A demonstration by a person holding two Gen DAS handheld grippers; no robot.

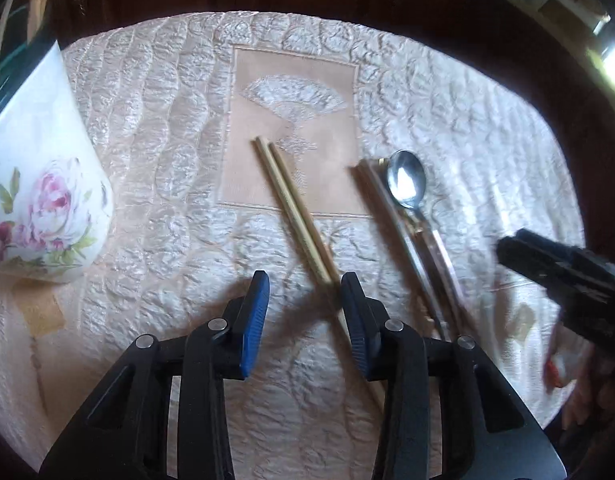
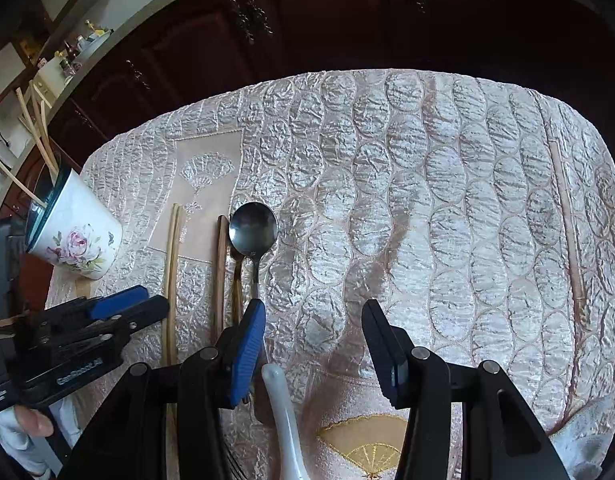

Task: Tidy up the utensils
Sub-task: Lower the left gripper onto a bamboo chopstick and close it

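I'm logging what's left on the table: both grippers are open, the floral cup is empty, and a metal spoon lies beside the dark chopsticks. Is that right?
Not quite: the floral cup is not empty. The right wrist view shows several light chopsticks standing in it. The rest holds: the left gripper and right gripper are both open, and the metal spoon lies beside the dark chopsticks.

Home dining room, probably, dark carved wooden cabinets (image 2: 307,20), quilted satin tablecloth (image 2: 427,200), cluttered counter (image 2: 79,46)
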